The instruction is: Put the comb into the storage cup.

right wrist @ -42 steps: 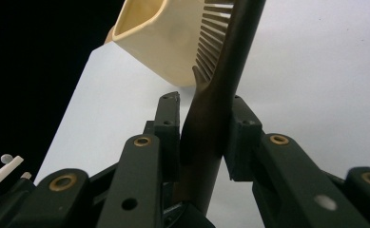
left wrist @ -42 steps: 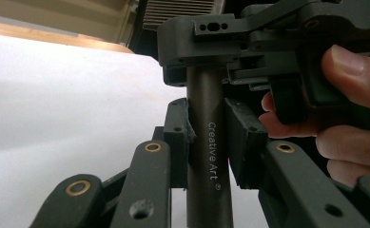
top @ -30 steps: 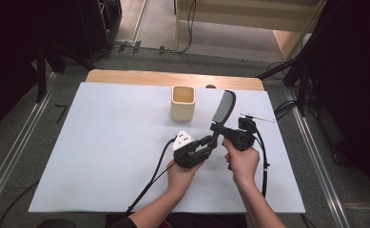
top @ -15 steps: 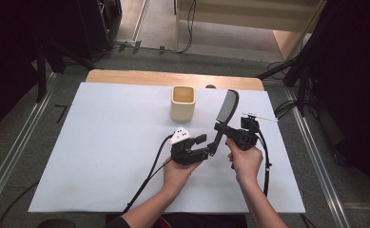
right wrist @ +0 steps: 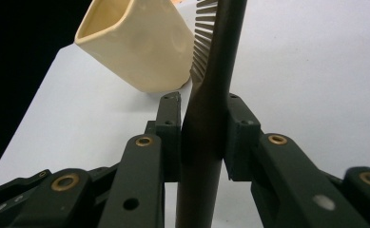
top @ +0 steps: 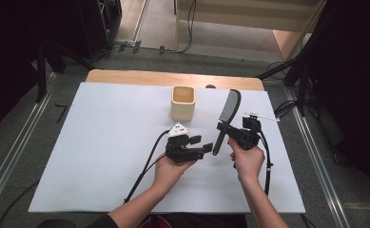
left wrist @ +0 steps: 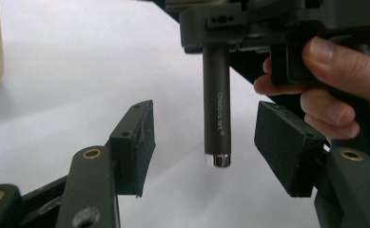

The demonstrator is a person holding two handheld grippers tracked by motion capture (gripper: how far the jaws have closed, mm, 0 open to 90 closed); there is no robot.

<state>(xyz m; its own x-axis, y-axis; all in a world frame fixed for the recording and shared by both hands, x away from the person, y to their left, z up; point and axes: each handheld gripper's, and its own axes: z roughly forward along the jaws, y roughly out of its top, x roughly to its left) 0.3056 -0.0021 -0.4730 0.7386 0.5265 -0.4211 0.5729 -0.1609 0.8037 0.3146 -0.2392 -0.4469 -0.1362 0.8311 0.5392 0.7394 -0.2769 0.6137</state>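
A dark comb stands nearly upright over the white mat, teeth end up. My right gripper is shut on its round handle, which sits squeezed between the pads in the right gripper view, under the comb's teeth. My left gripper lies just left of it, open. In the left gripper view the handle's lower end hangs between the spread jaws of my left gripper and touches neither pad. A cream square cup stands upright behind, apart from both grippers.
The white mat covers the table, and a wooden edge shows behind it. Black cables trail from both grippers toward the front. The cup rises left of the comb in the right gripper view. A hand grips the right gripper's body.
My left gripper has drawn back a little to the left, away from the right gripper. The right gripper and the comb have hardly shifted.
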